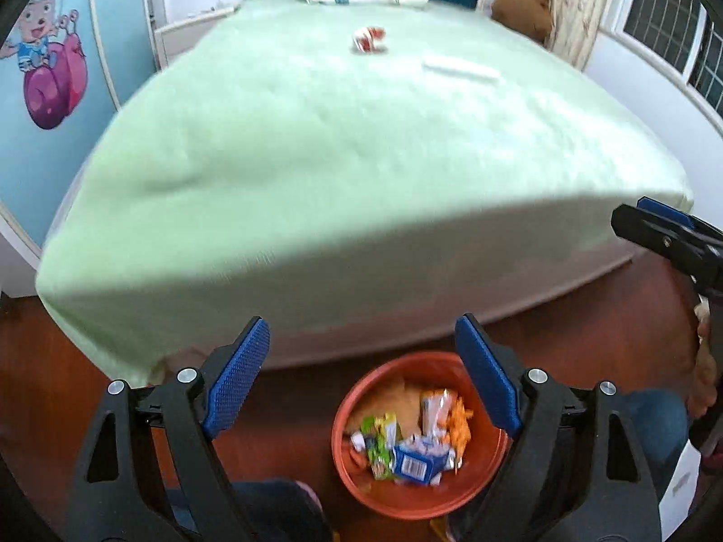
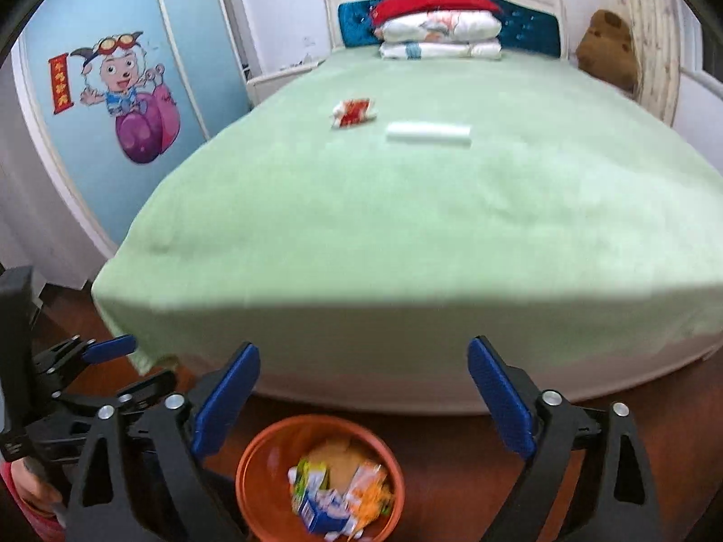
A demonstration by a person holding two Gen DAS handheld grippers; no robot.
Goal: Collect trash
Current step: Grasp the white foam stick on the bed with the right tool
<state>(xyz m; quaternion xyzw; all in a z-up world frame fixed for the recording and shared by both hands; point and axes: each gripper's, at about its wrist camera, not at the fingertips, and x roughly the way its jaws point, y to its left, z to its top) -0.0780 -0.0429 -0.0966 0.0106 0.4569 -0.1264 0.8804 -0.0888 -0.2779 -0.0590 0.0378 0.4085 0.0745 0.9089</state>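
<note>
Below both cameras, on the wooden floor [image 1: 90, 384] just beside the foot edge of the bed [image 1: 316, 180]: orange bin [image 1: 348, 474] sitting upright, holding mixed wrappers [image 1: 406, 447]. Hovering above it, left gripper [image 1: 361, 384] and right gripper [image 2: 363, 399], fingers spread wide, gripping nothing. Lying on the green cover towards the headboard end, near the middle: red-and-white wrapper [image 2: 354, 111] and, just beside it, white roll [image 2: 428, 132].

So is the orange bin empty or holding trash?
Holding trash: the bin has wrappers piled inside, including a blue carton, filling its bottom.
</note>
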